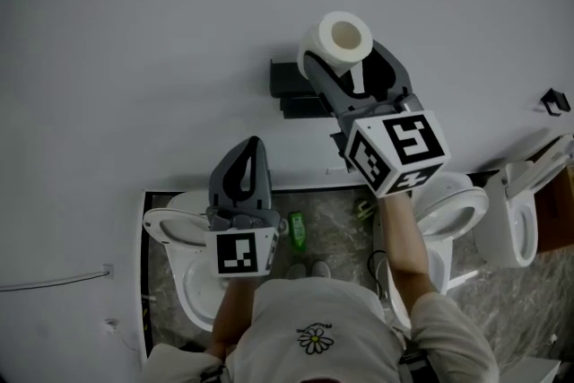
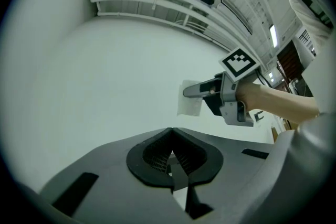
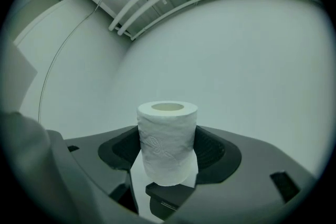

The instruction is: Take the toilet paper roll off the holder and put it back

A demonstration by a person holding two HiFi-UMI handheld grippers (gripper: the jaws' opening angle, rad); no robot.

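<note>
The white toilet paper roll (image 1: 337,37) is held up in front of the white wall, and my right gripper (image 1: 348,60) is shut on it. In the right gripper view the roll (image 3: 167,139) stands upright between the two dark pads, cardboard core facing up. The black holder (image 1: 291,90) is fixed to the wall just left of and below the roll, with nothing on it. My left gripper (image 1: 252,148) hangs lower and to the left, shut, with nothing between its jaws (image 2: 172,152). From the left gripper view the right gripper (image 2: 223,96) and roll (image 2: 190,105) show against the wall.
White toilets stand on the marbled floor: one under my left gripper (image 1: 170,233), one by my right arm (image 1: 457,202) and another further right (image 1: 513,229). A green bottle (image 1: 297,230) stands between them near the person's shoes (image 1: 309,269). A small black hook (image 1: 554,100) sits on the wall at right.
</note>
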